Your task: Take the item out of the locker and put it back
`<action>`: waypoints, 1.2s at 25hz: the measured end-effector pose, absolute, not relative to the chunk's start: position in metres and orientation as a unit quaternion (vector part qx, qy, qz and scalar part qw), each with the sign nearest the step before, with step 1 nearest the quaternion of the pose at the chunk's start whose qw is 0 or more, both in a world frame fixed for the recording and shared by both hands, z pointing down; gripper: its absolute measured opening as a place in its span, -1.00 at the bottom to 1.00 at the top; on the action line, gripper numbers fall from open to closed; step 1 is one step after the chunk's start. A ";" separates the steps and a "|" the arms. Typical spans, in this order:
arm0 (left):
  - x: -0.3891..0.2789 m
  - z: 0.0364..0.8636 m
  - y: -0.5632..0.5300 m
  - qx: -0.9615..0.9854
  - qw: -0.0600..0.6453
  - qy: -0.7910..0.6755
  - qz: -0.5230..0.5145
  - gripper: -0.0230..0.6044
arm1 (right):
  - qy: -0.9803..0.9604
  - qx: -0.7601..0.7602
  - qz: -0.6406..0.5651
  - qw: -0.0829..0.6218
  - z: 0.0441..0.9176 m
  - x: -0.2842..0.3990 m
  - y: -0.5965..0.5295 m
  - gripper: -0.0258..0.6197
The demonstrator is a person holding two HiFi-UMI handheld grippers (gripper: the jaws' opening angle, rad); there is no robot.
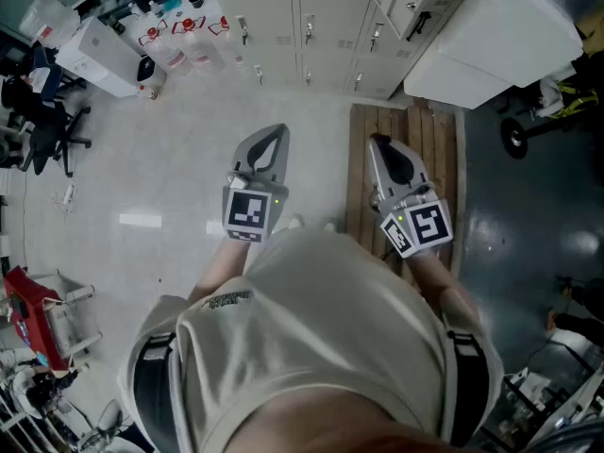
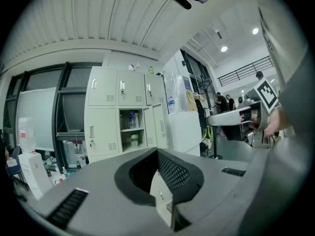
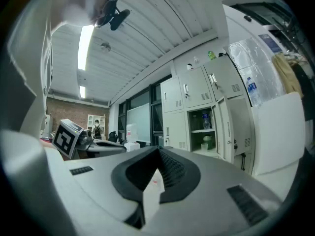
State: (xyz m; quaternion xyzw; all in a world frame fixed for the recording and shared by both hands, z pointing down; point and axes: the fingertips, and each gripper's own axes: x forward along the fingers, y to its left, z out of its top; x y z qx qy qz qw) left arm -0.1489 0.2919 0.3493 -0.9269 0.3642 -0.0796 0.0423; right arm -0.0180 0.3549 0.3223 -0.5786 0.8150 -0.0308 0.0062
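The open locker [image 2: 131, 129] has two things in it. A clear bottle [image 2: 131, 119] stands upright on the upper shelf, and a green cup [image 2: 134, 140] sits on the shelf below. I cannot tell which of them is the item I am meant to take. Both are still inside, well apart from me, and the locker door [image 3: 241, 127] is swung out to its right.

From my left hand-held gripper [image 2: 158, 152] the locker lies ahead at about 11 o'clock, just over the tip. From my right hand-held gripper [image 3: 158, 151] it lies at about 1 o'clock. So the two tips angle inward and the locker sits between their lines. Neither looks clearly nearer.

The bottle's long axis is vertical, so I judge a level approach fits, with the jaws closing from its sides.

Both hand-held grippers have their jaws pressed together with nothing between them. I would need to open one wide before reaching into the compartment, and first walk forward across the floor [image 1: 142, 159].
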 end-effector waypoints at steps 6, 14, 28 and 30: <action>-0.145 0.359 0.286 -0.929 0.039 0.356 -0.095 -0.88 | 0.815 -0.578 -0.034 -0.001 0.329 -0.016 0.347 -0.92; -0.135 0.368 0.286 -0.927 0.031 0.357 -0.107 -0.88 | 0.816 -0.577 -0.023 0.001 0.328 -0.005 0.351 -0.91; -0.110 0.369 0.298 -0.922 0.033 0.372 -0.099 -0.88 | 0.816 -0.577 -0.031 0.009 0.333 0.030 0.362 -0.91; -0.111 0.368 0.299 -0.919 0.035 0.379 -0.098 -0.88 | 0.817 -0.576 -0.029 0.010 0.334 0.033 0.362 -0.91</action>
